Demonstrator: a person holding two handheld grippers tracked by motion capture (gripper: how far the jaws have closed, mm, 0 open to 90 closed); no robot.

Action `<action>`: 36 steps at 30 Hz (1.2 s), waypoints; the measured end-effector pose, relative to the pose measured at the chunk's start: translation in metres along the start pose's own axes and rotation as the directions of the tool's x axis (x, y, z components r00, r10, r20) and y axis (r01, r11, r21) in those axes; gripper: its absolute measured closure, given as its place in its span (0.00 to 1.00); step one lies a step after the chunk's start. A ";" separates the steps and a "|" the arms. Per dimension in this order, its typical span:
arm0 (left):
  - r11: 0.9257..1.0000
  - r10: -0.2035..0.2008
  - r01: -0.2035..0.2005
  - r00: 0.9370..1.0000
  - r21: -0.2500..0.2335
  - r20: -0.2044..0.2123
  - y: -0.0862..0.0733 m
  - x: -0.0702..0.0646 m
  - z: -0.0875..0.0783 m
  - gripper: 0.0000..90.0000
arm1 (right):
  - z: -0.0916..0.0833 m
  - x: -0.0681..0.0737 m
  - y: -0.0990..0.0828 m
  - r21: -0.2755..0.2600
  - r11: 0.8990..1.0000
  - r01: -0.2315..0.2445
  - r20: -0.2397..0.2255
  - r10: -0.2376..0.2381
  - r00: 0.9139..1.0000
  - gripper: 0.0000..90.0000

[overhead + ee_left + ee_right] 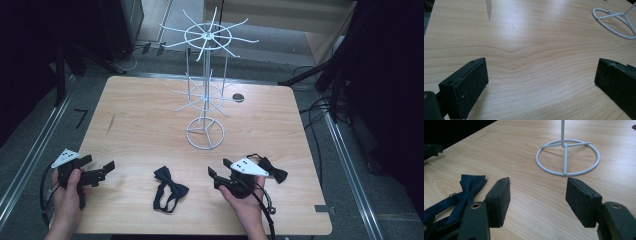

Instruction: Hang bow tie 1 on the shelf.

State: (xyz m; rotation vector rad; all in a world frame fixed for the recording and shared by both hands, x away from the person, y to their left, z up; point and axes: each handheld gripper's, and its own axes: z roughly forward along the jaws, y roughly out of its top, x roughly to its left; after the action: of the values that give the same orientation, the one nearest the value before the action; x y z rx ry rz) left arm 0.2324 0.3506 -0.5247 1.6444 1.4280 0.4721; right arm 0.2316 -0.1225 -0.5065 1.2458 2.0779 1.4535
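A dark bow tie [170, 190] lies flat near the front middle of the wooden table [145, 125]. My right gripper [219, 168] is just to its right, held low in a hand, jaws open with only bare wood between them [539, 186]. In the right gripper view the same bow tie [466, 192] lies left of the left jaw. A second bow tie [274, 170] rests behind the right gripper. At the front left, my left gripper [97, 166] is held in the other hand, its jaws wide open over bare table [540, 67].
A white wire display rack [205, 90] with two tiers of radial hooks stands mid-table on a ring base [565, 160]. That ring base [609, 16] is at the far right in the left gripper view. A small dark disc [238, 97] lies beyond the rack.
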 end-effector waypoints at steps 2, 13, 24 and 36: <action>1.000 0.000 0.000 1.000 0.000 0.000 0.000 0.000 0.000 0.00 | 0.001 0.001 0.000 -0.001 1.000 0.001 -0.004 -0.001 1.000 0.42; 1.000 0.000 0.000 1.000 0.000 0.001 0.000 0.000 0.000 0.00 | 0.009 0.011 0.001 0.006 1.000 0.009 -0.018 -0.009 1.000 0.41; 1.000 0.000 0.000 1.000 0.001 0.000 0.000 0.000 0.000 0.00 | 0.016 0.020 0.001 0.014 1.000 0.011 -0.040 -0.010 0.999 0.41; 1.000 -0.001 0.001 1.000 0.002 0.001 0.000 0.000 0.000 0.00 | 0.028 0.035 -0.002 0.030 0.999 0.024 -0.079 -0.022 0.997 0.45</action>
State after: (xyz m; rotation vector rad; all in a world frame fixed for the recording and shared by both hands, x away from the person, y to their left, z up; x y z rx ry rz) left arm 0.2328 0.3508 -0.5247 1.6449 1.4290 0.4691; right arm 0.2292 -0.0783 -0.5125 1.1903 2.1656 1.4886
